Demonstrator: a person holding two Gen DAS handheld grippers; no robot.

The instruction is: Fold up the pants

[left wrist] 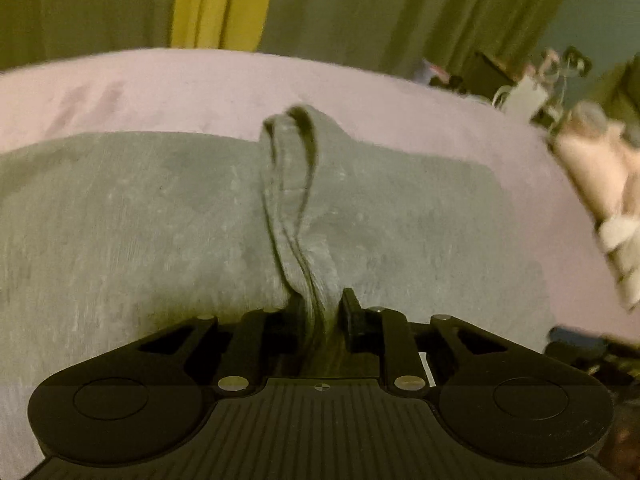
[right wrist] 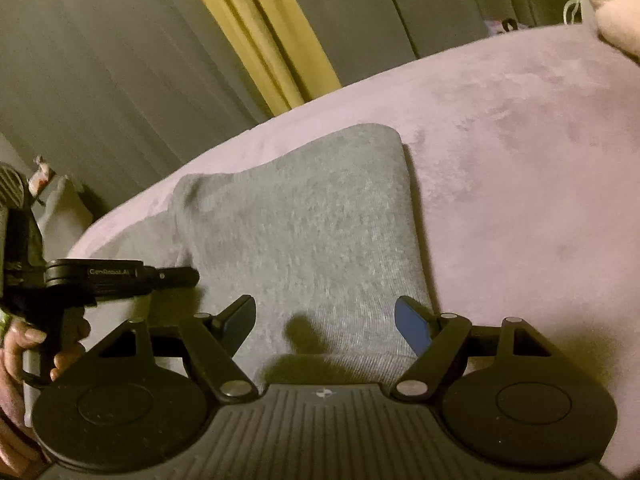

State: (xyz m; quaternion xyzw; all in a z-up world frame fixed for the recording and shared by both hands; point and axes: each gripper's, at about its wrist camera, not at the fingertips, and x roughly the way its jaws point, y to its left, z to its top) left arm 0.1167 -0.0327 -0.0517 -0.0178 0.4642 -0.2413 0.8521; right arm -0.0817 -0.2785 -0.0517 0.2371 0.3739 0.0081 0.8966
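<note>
Grey pants lie spread on a pink bed cover. My left gripper is shut on a raised fold of the pants, which rises as a ridge away from the fingers. In the right wrist view the grey pants lie folded in a block on the pink cover. My right gripper is open and empty, its fingers spread above the near end of the pants. The left gripper shows at the left of that view, held by a hand, at the pants' left edge.
Grey and yellow curtains hang behind the bed. Cluttered items and a pale pillow sit at the bed's right side. A pinkish object sits at the top right of the right wrist view.
</note>
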